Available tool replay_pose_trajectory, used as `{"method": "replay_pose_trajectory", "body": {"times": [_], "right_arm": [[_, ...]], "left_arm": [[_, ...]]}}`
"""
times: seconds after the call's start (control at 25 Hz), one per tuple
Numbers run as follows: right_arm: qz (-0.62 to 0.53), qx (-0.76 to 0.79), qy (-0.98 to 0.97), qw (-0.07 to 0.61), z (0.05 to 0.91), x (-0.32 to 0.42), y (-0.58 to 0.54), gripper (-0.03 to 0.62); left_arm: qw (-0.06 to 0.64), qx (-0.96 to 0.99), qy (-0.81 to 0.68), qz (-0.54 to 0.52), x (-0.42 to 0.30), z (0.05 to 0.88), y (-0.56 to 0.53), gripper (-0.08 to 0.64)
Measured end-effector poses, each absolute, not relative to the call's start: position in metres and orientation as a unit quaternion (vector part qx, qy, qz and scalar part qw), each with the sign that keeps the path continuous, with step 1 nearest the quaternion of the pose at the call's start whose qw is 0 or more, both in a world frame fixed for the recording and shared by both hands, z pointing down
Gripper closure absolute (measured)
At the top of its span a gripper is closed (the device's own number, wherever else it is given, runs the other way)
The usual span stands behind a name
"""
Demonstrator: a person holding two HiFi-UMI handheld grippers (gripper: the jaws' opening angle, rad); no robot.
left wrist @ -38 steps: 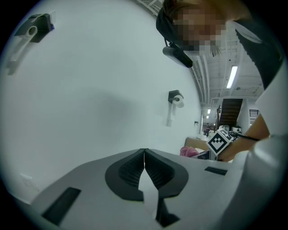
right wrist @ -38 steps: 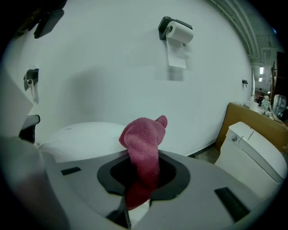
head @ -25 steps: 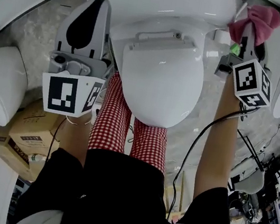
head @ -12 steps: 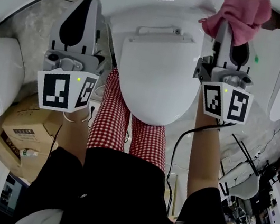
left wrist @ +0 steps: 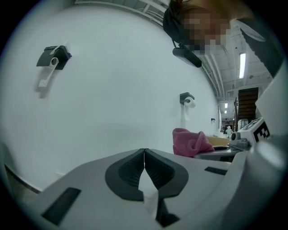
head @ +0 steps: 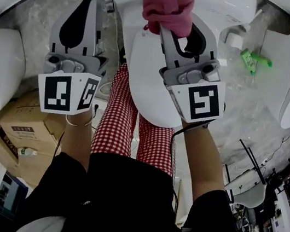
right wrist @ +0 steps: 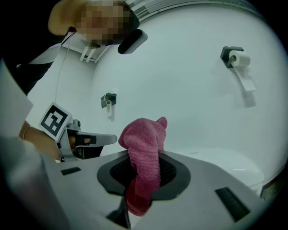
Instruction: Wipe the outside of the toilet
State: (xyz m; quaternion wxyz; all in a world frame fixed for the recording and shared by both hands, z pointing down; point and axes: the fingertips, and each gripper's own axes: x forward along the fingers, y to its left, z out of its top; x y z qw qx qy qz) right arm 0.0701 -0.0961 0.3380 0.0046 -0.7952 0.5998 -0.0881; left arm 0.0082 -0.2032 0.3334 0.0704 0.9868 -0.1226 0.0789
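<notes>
The right gripper has its two fingers squeezed onto a pink cloth. In the right gripper view the pink cloth sits right between the fingers. It is pinched in the middle. One bunched end sticks up past the tips of the right gripper. The other end hangs down toward the camera.

From the head view, the cloth is over the back part of the white toilet, where the closed lid meets the tank. The pictures do not show if the cloth is touching the toilet.

The left gripper is off to the left side of the toilet, above the grey floor. In its own view, the left gripper has its fingers pressed together at the tips, with nothing held in them. That same view shows the pink cloth a bit to the right, well away from those fingers.

The person's legs in red checked trousers are just in front of the toilet bowl. A brown cardboard box is on the floor at the left. A small green thing lies on the floor to the right of the toilet.
</notes>
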Motion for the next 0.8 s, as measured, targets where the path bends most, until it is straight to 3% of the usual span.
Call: {"method": "replay_pose_trajectory", "body": {"times": [0.6, 0.8], "right_arm": [[-0.174, -0.74, 0.647, -0.055, 0.447, 0.009, -0.152, 0.502], [-0.222, -0.762, 0.609, -0.006, 0.46, 0.019, -0.157, 0.502]], "left_arm": [[0.086, 0.982, -0.125, 0.113, -0.014, 0.372, -0.227, 0.549], [0.087, 0.983, -0.118, 0.114, -0.009, 0.374, -0.231, 0.549]]}}
